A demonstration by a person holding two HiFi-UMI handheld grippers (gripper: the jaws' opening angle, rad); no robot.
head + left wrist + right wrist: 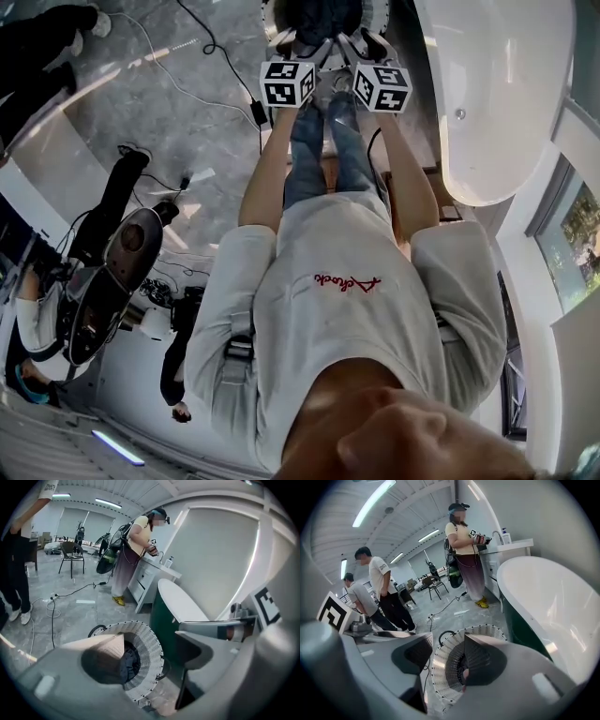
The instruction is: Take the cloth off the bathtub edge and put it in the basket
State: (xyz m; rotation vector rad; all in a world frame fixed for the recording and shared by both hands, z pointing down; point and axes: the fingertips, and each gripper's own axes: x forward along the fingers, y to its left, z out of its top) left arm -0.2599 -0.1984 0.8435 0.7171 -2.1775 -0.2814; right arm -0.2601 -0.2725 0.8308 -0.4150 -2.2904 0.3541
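A white woven basket stands on the floor beside the bathtub. Inside it lies a dark blue cloth, partly hidden behind my left gripper's near finger. My left gripper hangs over the basket's mouth, open, with nothing between its pads. Beside it my right gripper is open and empty above the same basket. In the head view both grippers, left and right, point into the basket, where the dark cloth shows. The white tub is at the right.
A person stands at a white vanity beyond the tub. Two more people stand at the left in the right gripper view. Cables trail over the grey floor, and a chair stands farther back.
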